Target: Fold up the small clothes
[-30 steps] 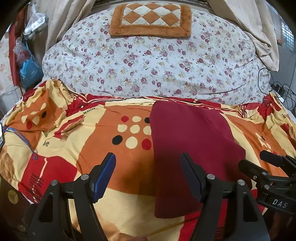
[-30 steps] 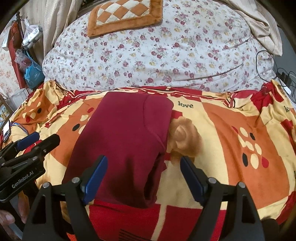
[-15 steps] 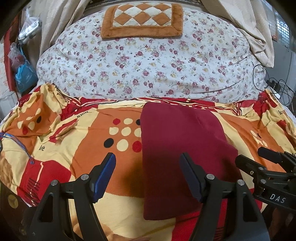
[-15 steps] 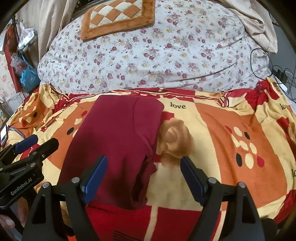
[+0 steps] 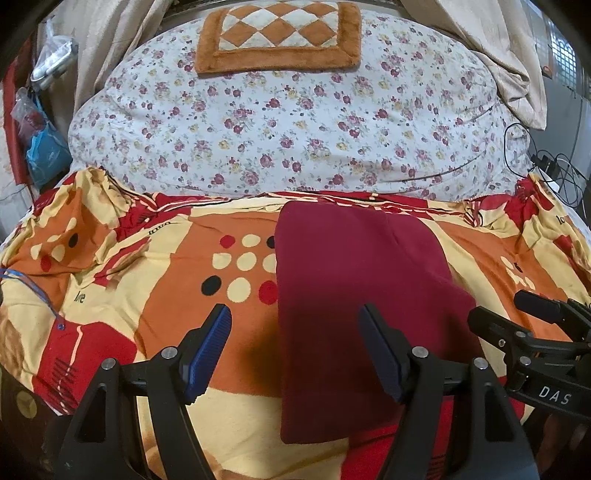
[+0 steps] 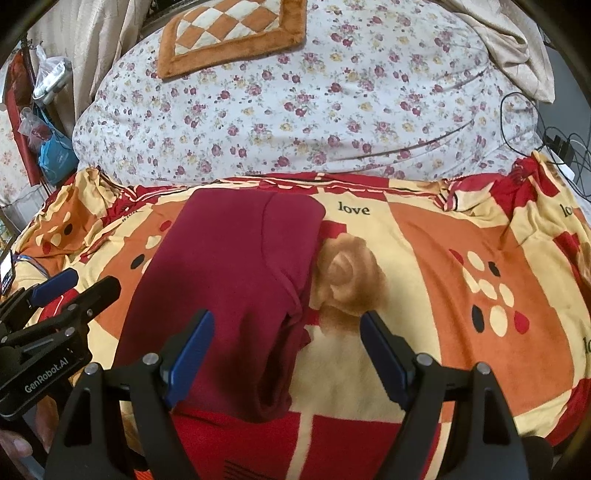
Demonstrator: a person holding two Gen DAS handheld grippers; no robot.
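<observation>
The left tongs [image 5: 293, 350] were held spread above the bed, nothing pinched between the blue pads [image 5: 207, 350]; the left long edge of the maroon garment [image 5: 354, 295] lay below the gap. The right tongs [image 6: 286, 354] were likewise spread wide and empty, poised over the garment's right edge, where a folded-over flap was seen. The two tongs were held side by side, each visible at the edge of the other's view. The garment was laid flat as a long, narrow folded shape, running from near to far on the patterned bedspread [image 5: 147, 266] of orange, red and cream. Just beyond its far end a large floral-printed pillow [image 5: 295, 122] was piled, and on top of that a brown-and-white checked mat [image 5: 279, 35] was set. Cables [image 6: 554, 140] were seen at the far right.
</observation>
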